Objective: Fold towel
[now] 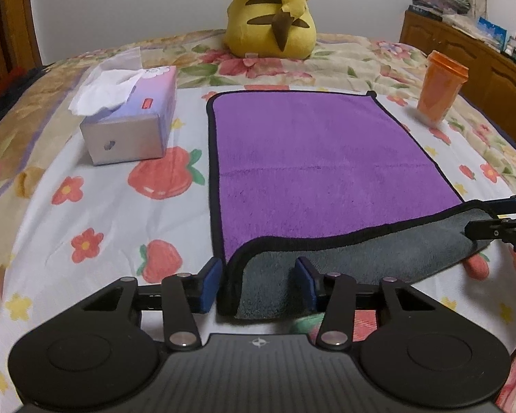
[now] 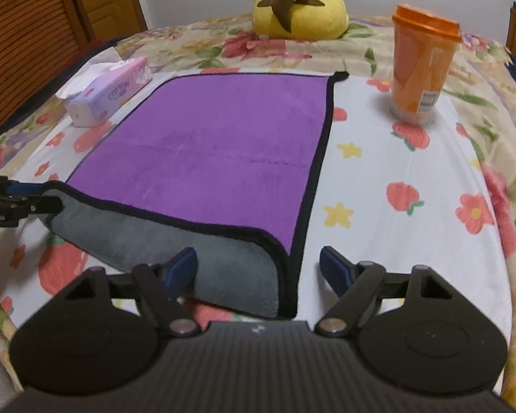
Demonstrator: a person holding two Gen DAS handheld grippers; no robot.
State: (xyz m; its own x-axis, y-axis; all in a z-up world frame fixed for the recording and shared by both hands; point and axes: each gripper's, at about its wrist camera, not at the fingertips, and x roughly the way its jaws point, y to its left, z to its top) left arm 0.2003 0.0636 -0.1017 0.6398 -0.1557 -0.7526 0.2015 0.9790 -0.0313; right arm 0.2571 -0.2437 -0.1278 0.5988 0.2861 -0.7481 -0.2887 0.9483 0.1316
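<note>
A purple towel (image 1: 313,158) with black trim and a grey underside lies flat on the bed; it also shows in the right wrist view (image 2: 220,151). Its near edge is curled up, grey side showing. My left gripper (image 1: 258,285) is open, its blue pads astride the near left corner. My right gripper (image 2: 258,268) is open, its pads astride the near right corner. Each gripper shows at the edge of the other's view, the right one (image 1: 498,227) and the left one (image 2: 13,203), by the lifted edge.
A tissue box (image 1: 130,127) stands left of the towel. An orange lidded cup (image 2: 419,65) stands to the right. A yellow plush toy (image 1: 275,10) sits at the back. A wooden cabinet (image 1: 481,62) runs along the right.
</note>
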